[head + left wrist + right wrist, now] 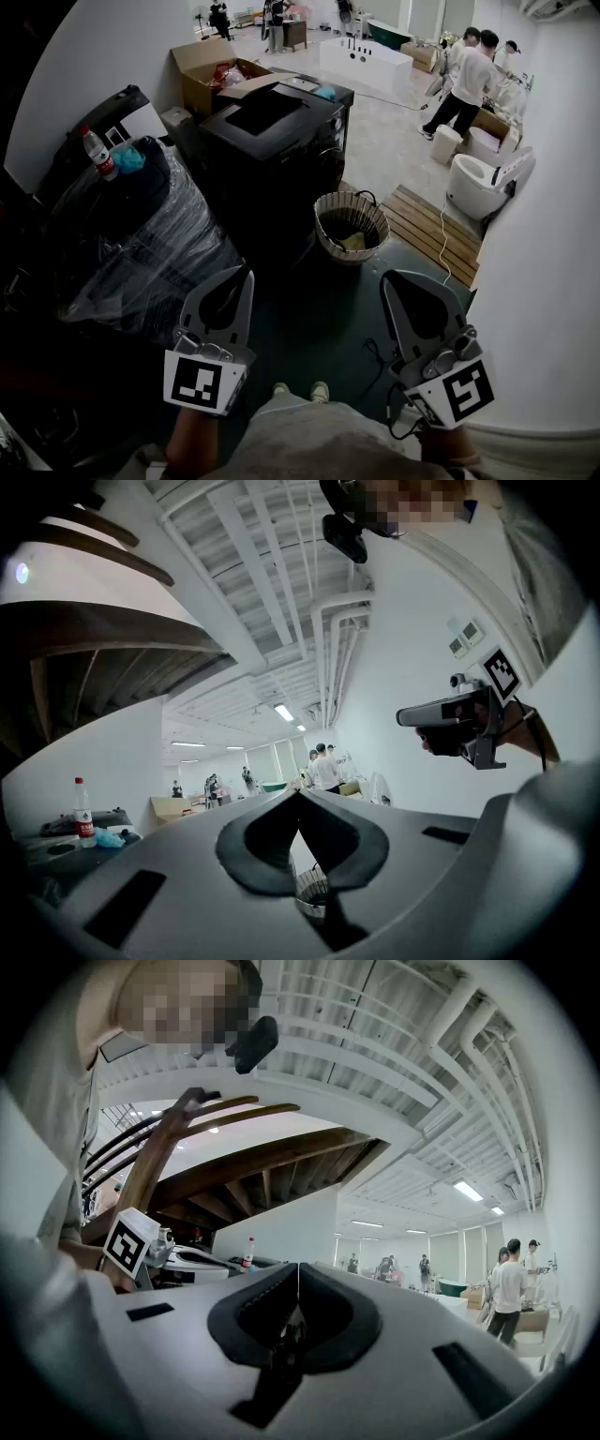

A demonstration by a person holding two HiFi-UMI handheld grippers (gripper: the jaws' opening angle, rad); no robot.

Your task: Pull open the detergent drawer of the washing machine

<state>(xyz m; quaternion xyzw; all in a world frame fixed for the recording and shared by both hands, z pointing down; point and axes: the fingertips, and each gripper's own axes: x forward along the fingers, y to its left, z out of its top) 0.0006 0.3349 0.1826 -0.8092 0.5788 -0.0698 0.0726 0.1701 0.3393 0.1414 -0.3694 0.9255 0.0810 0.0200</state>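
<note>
A black box-shaped appliance (272, 127) stands ahead of me, past a stretch of dark floor; no detergent drawer shows on it from here. My left gripper (246, 274) and right gripper (384, 277) are held level side by side at the bottom of the head view, well short of the appliance. Both are shut with nothing between the jaws. In the left gripper view the jaws of my left gripper (300, 791) meet at the tip, and the right gripper (450, 714) shows off to the side. The right gripper (298, 1265) is likewise shut in its own view.
A wicker basket (350, 225) sits on the floor right of the appliance. A plastic-wrapped dark bulk (141, 234) with a water bottle (97, 152) on top stands at the left. Wooden decking (436, 230), a toilet (483, 183) and people (469, 80) are at the right rear. A white wall (553, 281) runs along the right.
</note>
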